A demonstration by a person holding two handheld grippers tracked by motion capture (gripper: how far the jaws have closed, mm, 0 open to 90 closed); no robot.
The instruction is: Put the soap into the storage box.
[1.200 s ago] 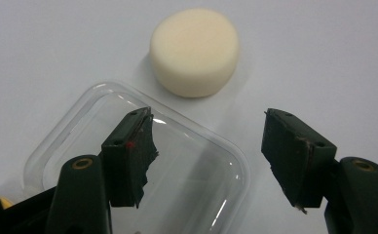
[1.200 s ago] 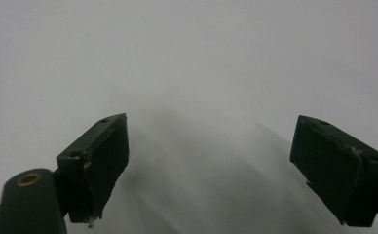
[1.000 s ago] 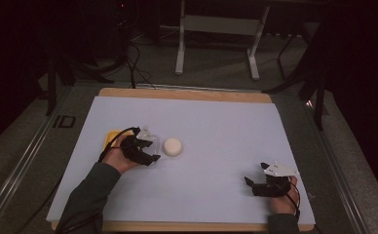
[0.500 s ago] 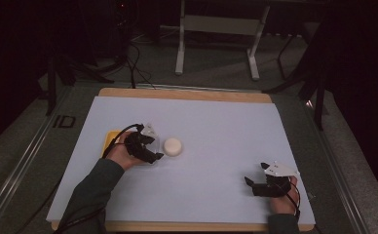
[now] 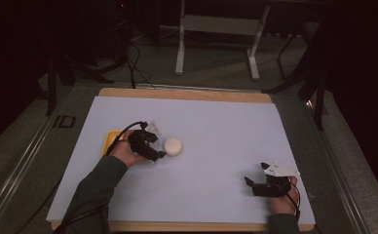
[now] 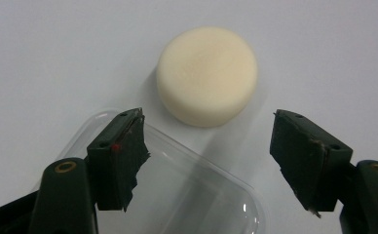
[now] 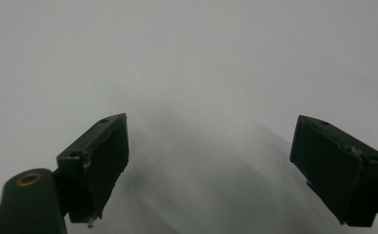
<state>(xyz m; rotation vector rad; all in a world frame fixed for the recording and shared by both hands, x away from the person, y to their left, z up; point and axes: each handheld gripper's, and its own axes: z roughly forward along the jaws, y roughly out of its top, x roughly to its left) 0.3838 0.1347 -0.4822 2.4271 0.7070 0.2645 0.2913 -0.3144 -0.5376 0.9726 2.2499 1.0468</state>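
A flat yellow square piece [image 5: 112,140] lies on the pale sheet covering the wooden-edged worktop [image 5: 216,141], well to the left of the round cream-coloured foam puck [image 5: 173,145], partly hidden behind the person's left hand. The left tongs [image 5: 150,146] sit just left of the puck, pointing toward it; in the left gripper view its jaws stand wide apart and hold nothing, with the puck [image 6: 207,74] resting on the sheet just beyond them. A clear plastic rounded-corner lid or tray [image 6: 177,180] lies beneath those jaws, its edge near the puck but apart from it. Well to the right of the puck, toward the near edge, the right tongs [image 5: 255,184] rest low over bare sheet, jaws spread wide and empty.
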